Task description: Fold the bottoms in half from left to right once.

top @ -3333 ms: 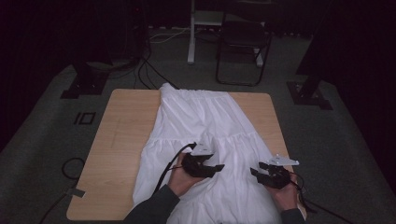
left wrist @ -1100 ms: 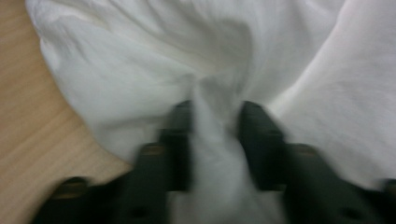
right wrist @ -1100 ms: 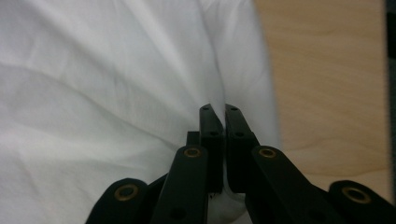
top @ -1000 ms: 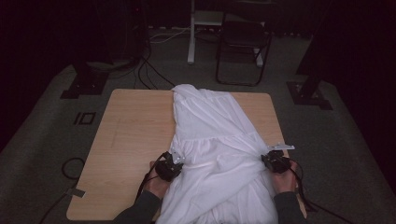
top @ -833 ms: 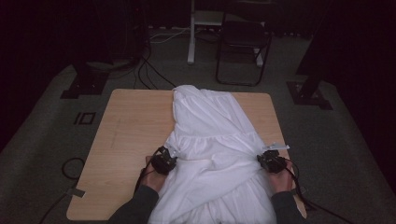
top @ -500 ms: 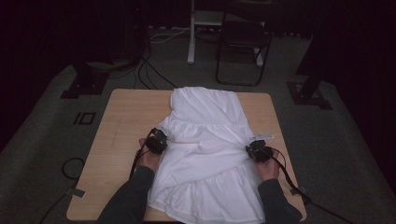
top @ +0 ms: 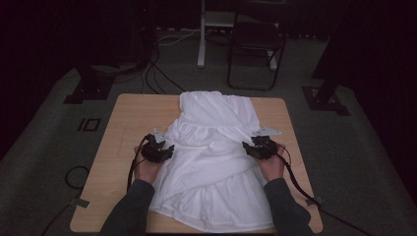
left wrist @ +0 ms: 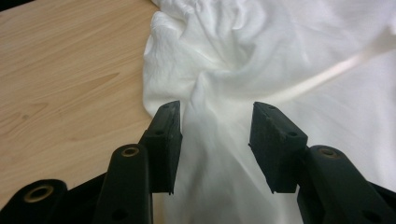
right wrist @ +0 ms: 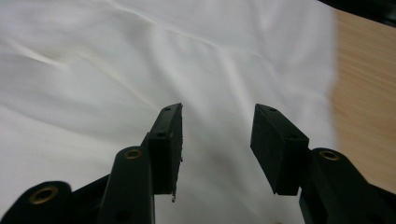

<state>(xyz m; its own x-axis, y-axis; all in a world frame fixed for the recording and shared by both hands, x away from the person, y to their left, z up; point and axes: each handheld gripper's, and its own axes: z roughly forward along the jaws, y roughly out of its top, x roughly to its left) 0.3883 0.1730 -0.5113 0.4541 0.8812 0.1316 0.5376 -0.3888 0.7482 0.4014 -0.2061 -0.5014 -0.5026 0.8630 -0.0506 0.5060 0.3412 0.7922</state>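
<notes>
Both tongs gape over white, crumpled, folded-over dress.

Soft white cloth garment, matt wooden table

We see the high view dim, the room around the bench falling to near black, while light from above lifts the white garment. In both gripper views the cloth glares almost featureless and blurs softly, sharpest beside the wood; the near black jaws stay dark, with faint shadow beneath them.
</notes>
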